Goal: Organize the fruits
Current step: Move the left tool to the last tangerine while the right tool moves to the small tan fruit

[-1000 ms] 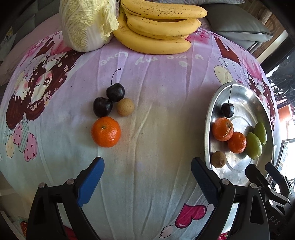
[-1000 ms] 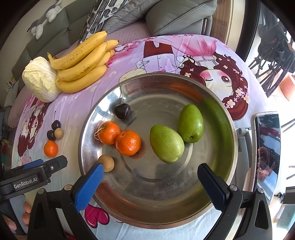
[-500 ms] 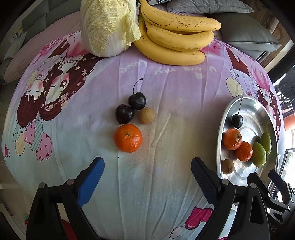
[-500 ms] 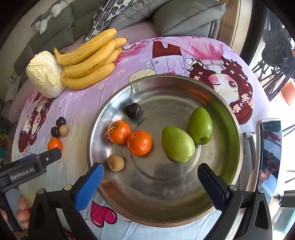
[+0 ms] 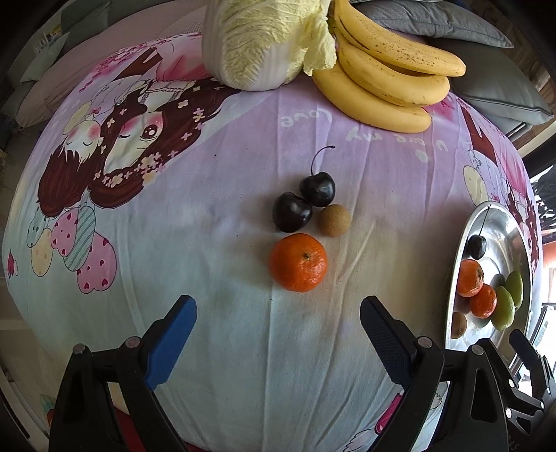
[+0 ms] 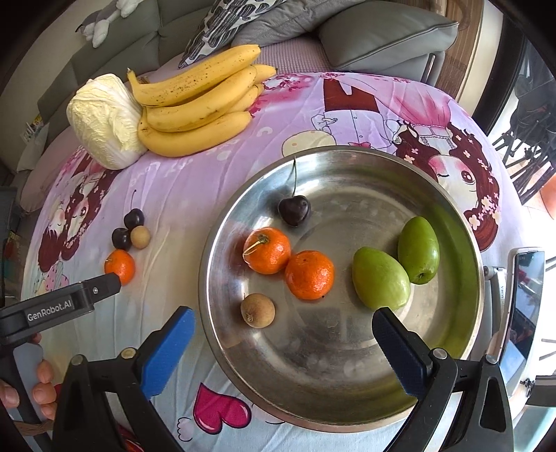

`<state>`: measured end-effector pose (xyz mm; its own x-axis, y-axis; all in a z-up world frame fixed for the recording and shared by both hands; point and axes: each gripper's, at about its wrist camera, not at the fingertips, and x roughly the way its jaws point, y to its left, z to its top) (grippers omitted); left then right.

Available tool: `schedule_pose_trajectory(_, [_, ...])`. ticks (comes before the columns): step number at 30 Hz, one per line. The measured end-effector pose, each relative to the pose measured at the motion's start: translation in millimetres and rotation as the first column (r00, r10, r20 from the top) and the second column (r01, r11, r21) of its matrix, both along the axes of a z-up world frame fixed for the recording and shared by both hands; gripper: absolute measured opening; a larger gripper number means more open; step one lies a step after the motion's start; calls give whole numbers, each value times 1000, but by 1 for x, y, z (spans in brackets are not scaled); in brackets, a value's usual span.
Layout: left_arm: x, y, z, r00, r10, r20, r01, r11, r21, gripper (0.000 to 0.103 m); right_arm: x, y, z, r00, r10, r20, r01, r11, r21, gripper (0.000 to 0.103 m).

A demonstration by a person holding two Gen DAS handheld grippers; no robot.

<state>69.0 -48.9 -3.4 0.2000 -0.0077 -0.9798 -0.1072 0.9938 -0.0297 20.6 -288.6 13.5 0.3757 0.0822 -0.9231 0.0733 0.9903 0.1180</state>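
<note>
On the cartoon-print cloth lie a tangerine (image 5: pixel 298 262), two dark cherries (image 5: pixel 291 211) and a small brown longan (image 5: pixel 334 220), clustered just ahead of my open left gripper (image 5: pixel 278 342). The steel plate (image 6: pixel 462 222) holds two tangerines (image 6: pixel 267 249), a cherry (image 6: pixel 294 210), a longan (image 6: pixel 257 309) and two green fruits (image 6: pixel 380 278). My right gripper (image 6: pixel 283 349) hangs open over the plate's near rim, empty. The loose tangerine (image 6: pixel 120 266) also shows in the right wrist view, beside the left gripper's body (image 6: pixel 59 306).
A bunch of bananas (image 5: pixel 389 80) and a napa cabbage (image 5: pixel 264 41) sit at the table's far side. A phone on a stand (image 6: pixel 524 313) is right of the plate. Grey sofa cushions (image 6: pixel 378 31) lie beyond the table. A hand (image 6: pixel 41 379) holds the left gripper.
My left gripper has swung left and closer, so the loose fruit cluster now sits centred ahead of it. The right gripper has drifted slightly; the plate appears shifted right in its view.
</note>
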Motion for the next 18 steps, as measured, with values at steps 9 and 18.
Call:
schedule_pose_trajectory(9, [0,21,1,999,51,7,-51,999,-12,95,7,25,0,998,55,10,-55,998,-13,103])
schedule_pose_trajectory(18, [-2,35,0,997,78,7,-77,997,-18,95,14,48,1,994,105,16,-105,995,2,103])
